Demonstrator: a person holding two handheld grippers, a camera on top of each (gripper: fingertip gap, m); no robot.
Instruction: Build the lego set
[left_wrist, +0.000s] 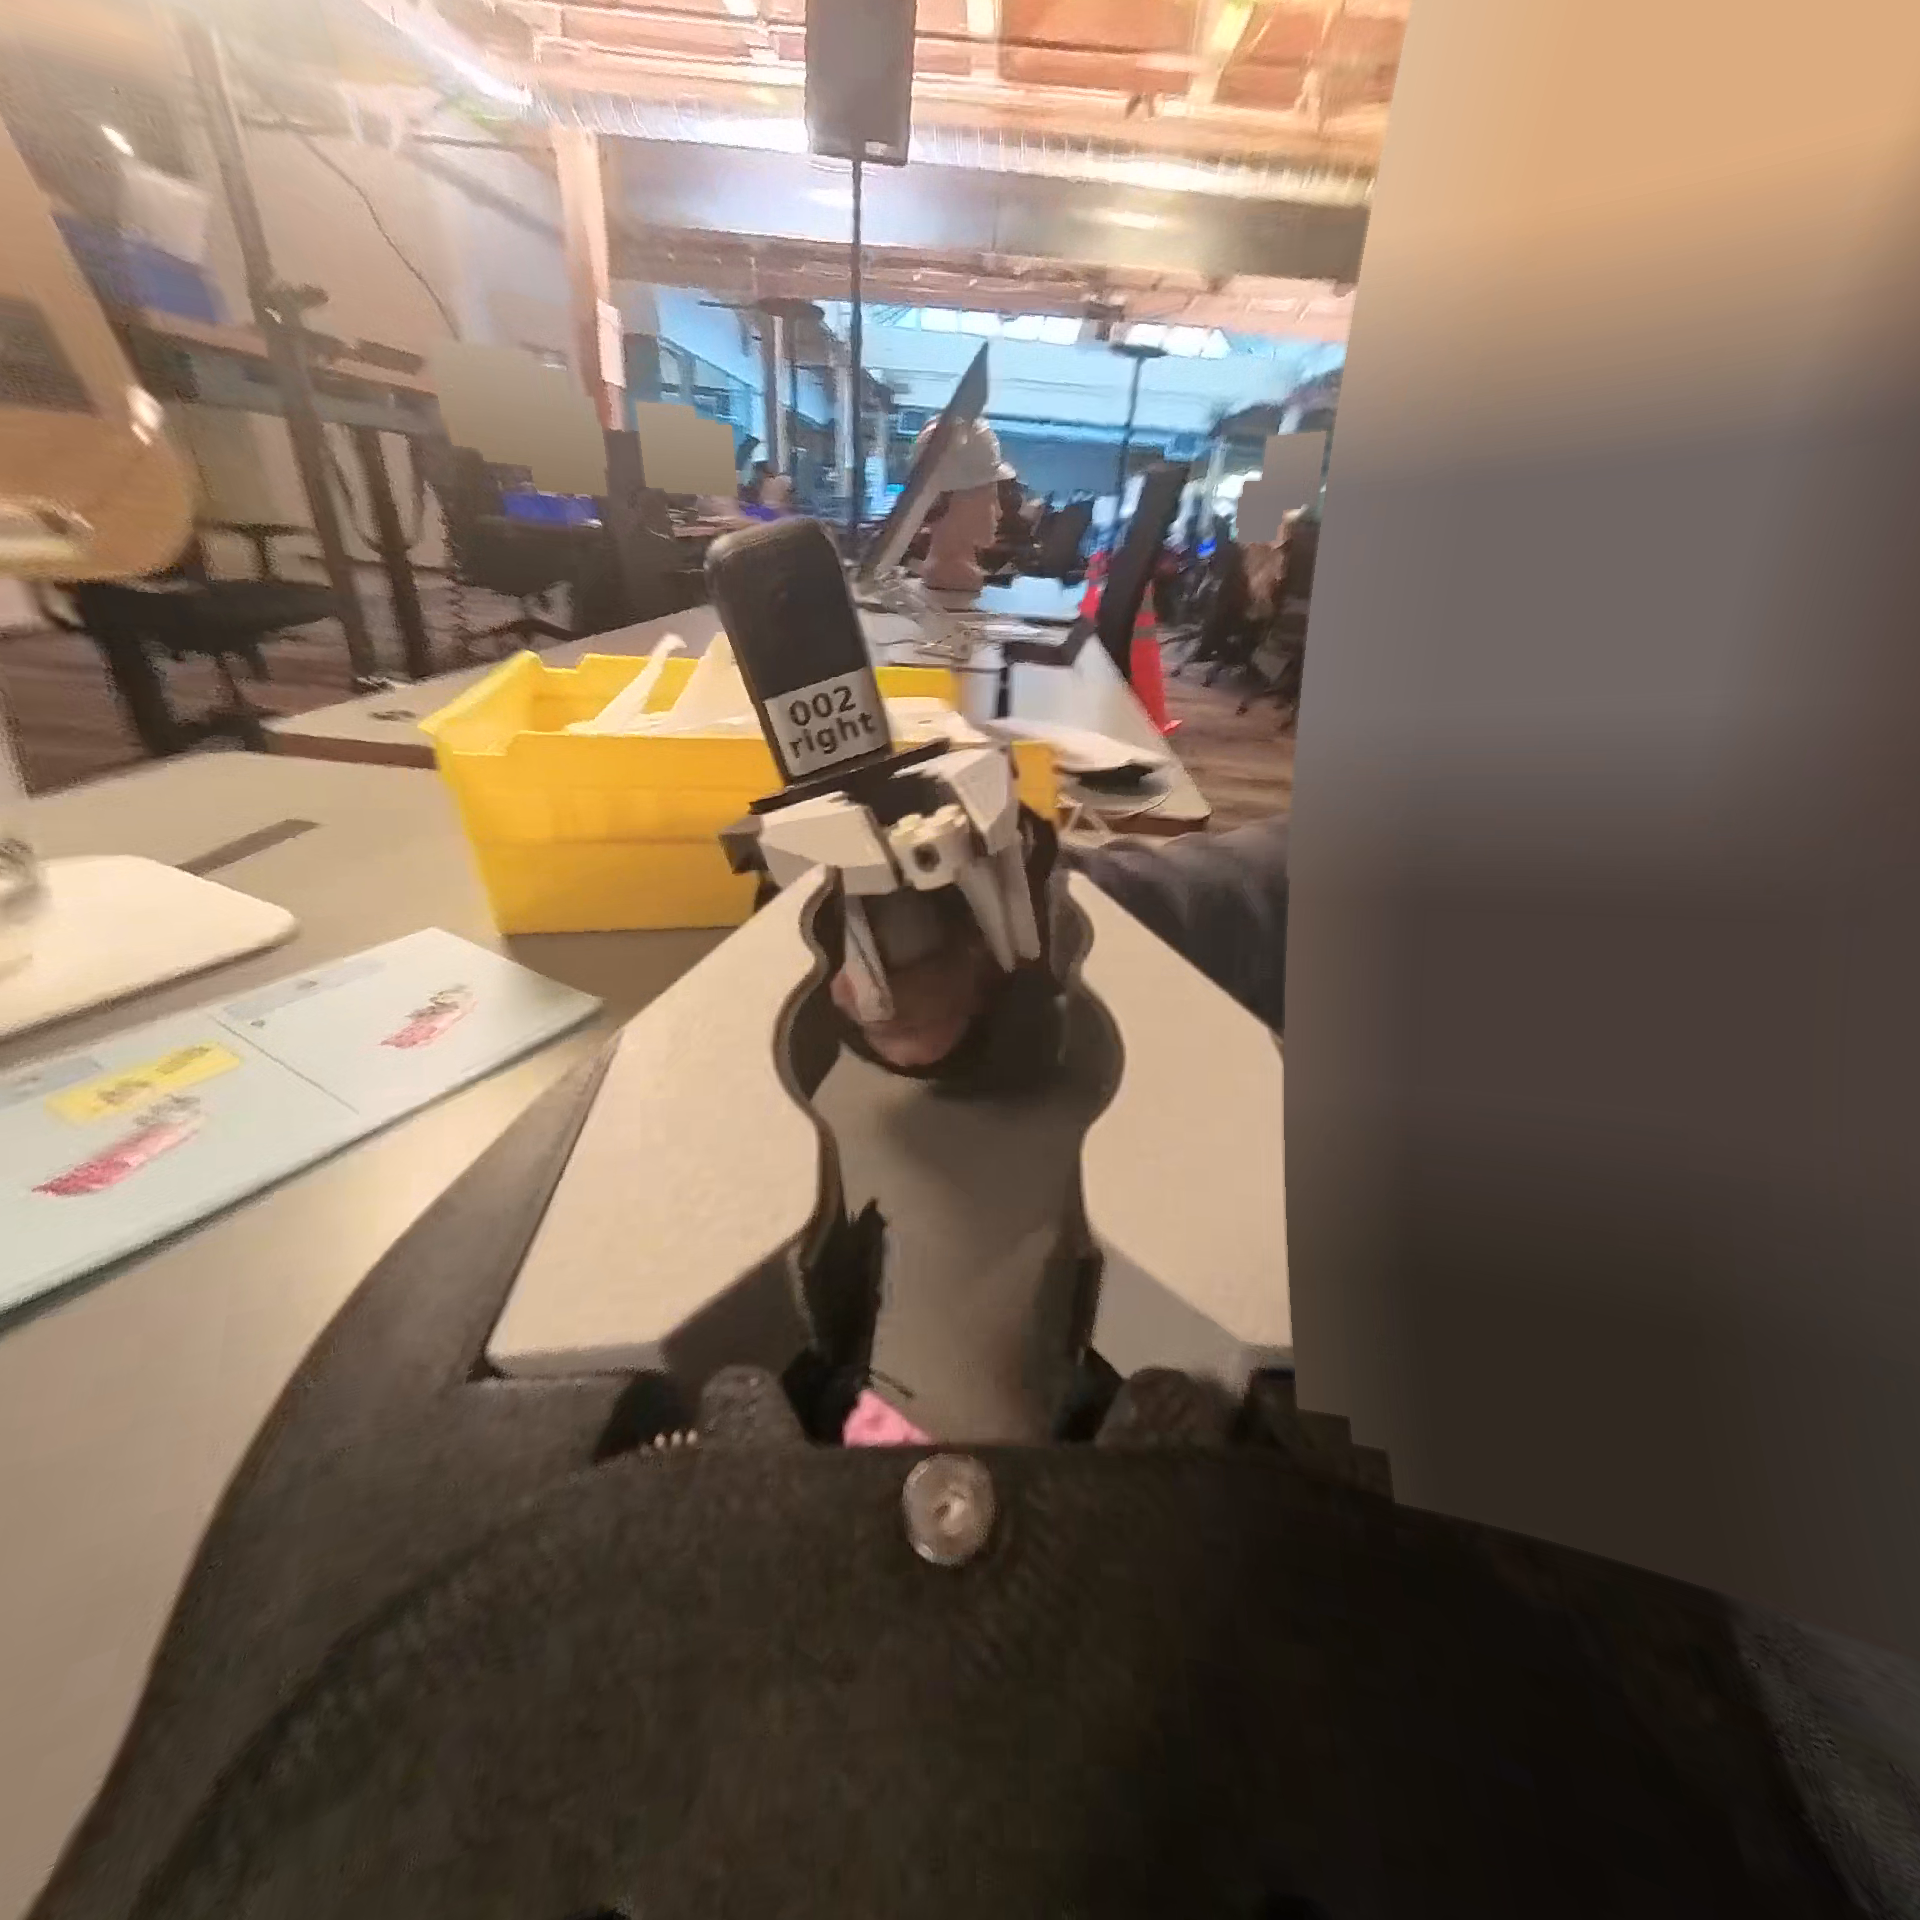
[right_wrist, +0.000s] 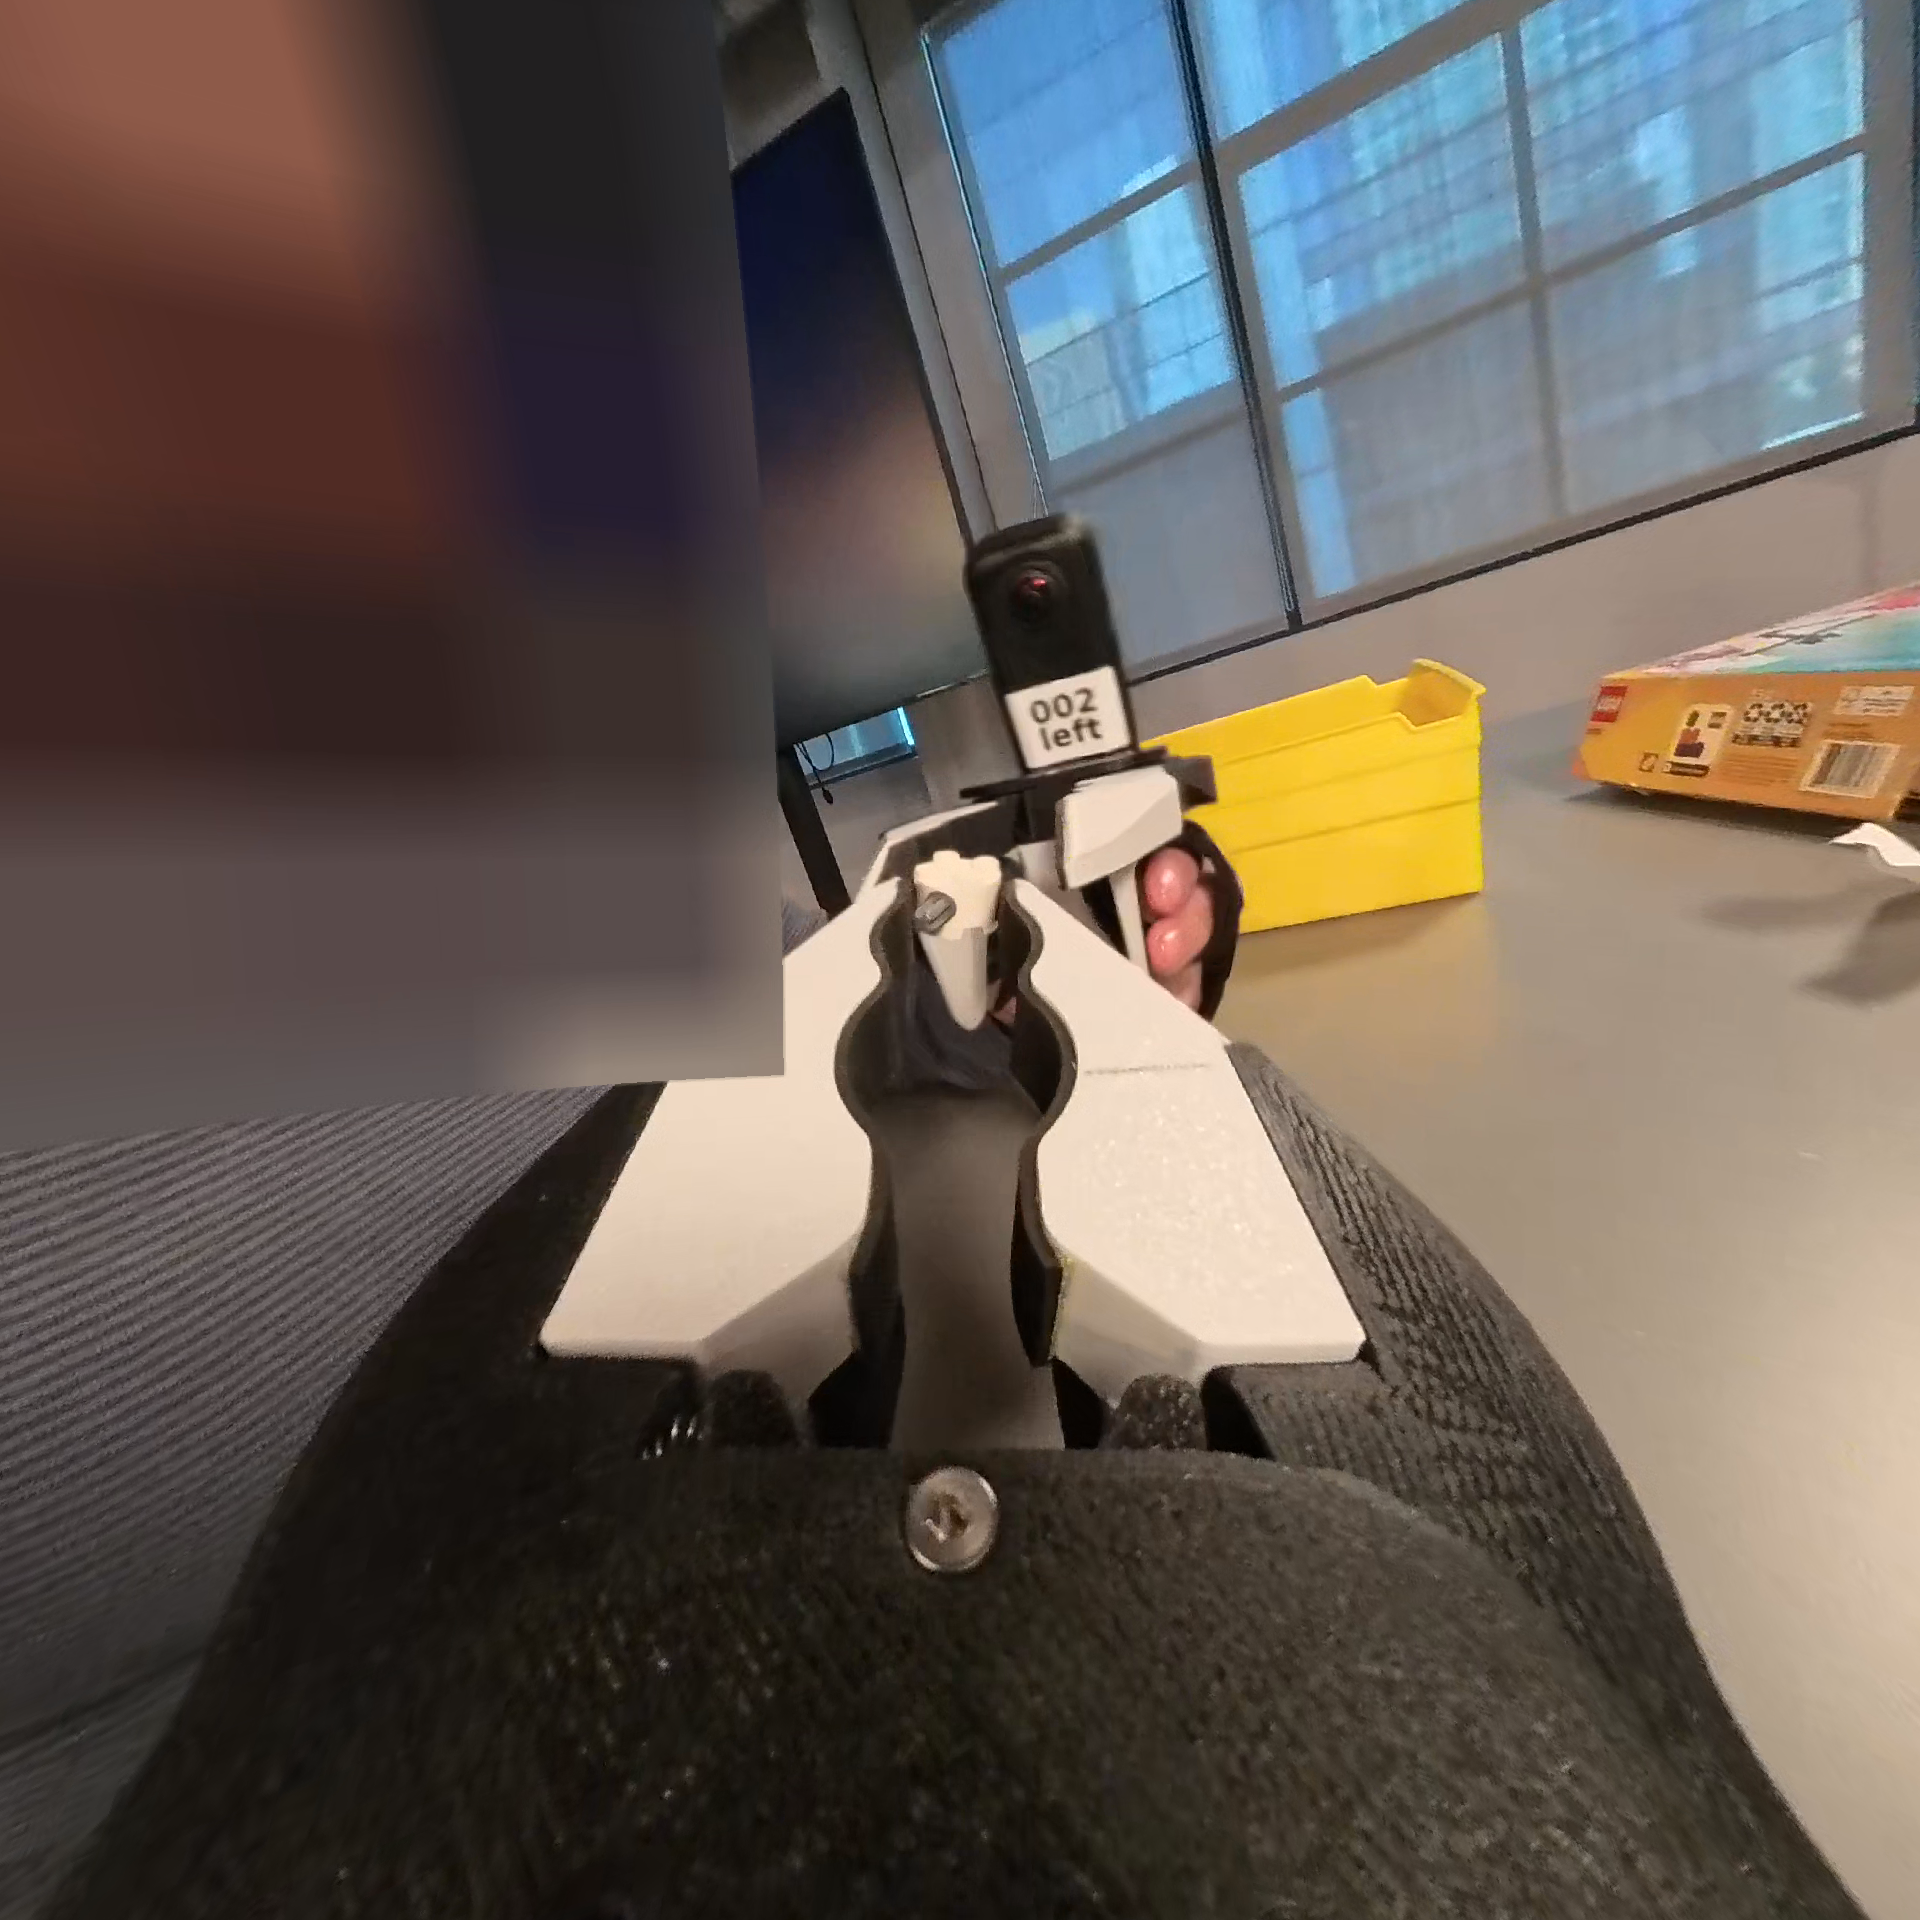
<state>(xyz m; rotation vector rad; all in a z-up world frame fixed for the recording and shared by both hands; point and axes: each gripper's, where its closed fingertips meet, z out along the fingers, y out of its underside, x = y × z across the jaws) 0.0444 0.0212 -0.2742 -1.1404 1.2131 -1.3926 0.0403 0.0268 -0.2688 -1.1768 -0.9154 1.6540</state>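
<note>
We see the right gripper raised above the grey table with its two fingers drawn close around a small white piece. The piece stands upright at the tips, with a knobbly head, a body that tapers to a blunt point below, and a little grey pin sticking out on its left side. The pads seem to press it from both sides, though the right pad's contact is hard to make out.

The left gripper faces it from the far side, tip to tip. Its fingers stand somewhat apart, and the view there is too blurred for us to tell whether they clamp anything. A hand wraps its handle.

We judge the piece to be hard moulded plastic: very light, stiff, smooth and not fragile. Its taper makes it apt to squirt out of a pinch. The wider head just under the knobs looks like the surest place to hold, clear of the pin, which could twist the piece if a pad bore on it.

Far right of the grippers stands a yellow bin, and beyond it lies a cardboard box. An open booklet lies on the table to the left in the left wrist view.
</note>
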